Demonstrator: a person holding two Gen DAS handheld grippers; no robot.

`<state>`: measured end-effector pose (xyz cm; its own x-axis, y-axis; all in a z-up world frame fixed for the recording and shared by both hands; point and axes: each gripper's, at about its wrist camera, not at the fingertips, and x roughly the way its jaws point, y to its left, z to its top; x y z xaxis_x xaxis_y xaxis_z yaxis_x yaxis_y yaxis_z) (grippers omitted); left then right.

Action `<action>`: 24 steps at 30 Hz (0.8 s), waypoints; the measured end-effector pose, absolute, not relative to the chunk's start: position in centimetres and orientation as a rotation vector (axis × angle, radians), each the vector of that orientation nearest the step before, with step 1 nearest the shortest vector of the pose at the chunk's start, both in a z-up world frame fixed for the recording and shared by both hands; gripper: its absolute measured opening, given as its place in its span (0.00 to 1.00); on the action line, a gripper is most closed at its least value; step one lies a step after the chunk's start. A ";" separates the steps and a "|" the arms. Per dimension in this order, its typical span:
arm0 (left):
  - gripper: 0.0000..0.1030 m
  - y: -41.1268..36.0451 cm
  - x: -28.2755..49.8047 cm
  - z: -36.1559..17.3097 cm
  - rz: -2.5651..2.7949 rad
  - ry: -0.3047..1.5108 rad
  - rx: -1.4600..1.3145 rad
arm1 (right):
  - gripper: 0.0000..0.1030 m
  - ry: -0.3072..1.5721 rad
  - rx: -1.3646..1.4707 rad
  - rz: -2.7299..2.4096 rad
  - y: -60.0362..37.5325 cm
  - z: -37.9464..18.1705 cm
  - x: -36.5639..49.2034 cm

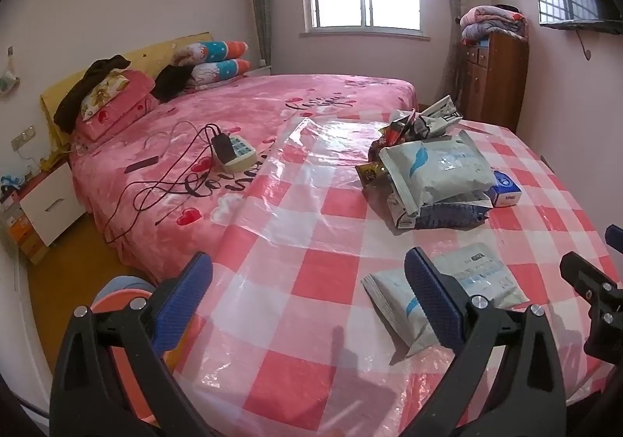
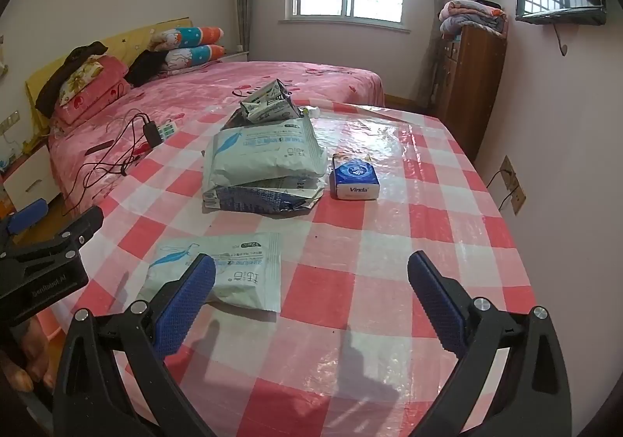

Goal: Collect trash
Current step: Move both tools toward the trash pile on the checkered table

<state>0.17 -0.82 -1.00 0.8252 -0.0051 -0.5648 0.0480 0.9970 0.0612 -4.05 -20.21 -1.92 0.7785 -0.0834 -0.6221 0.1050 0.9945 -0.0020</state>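
Right wrist view, Vinda tissue box (image 2: 355,180) closed, beside wrapper pile (image 2: 264,168)

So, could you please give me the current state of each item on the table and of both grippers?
Left gripper: jaws open, empty.
Right gripper: jaws open, empty.
Near white packet: lying flat, alone, ungrasped.
Large white packet: puffy, resting on the pile.
Blue-and-silver wrapper: flattened, torn open, under it.
Crumpled wrappers: heaped behind the pile.
Vinda tissue pack: closed, lying apart.
Tablecloth: spread, plastic-covered.

Left tongs (image 1: 307,287) and right tongs (image 2: 311,289), both agape, empty.
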 end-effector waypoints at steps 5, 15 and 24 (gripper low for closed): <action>0.96 -0.8 0.0 -0.7 -0.051 0.611 0.082 | 0.95 0.671 0.032 -0.100 -20.1 -1.8 -3.9; 0.96 -1.5 -0.2 -0.9 -0.106 0.629 0.096 | 0.95 0.672 0.024 -0.098 -20.0 -1.9 -3.9; 0.96 -2.2 -0.4 -1.2 -0.153 0.643 0.114 | 0.95 0.678 0.029 -0.094 -20.0 -2.2 -3.7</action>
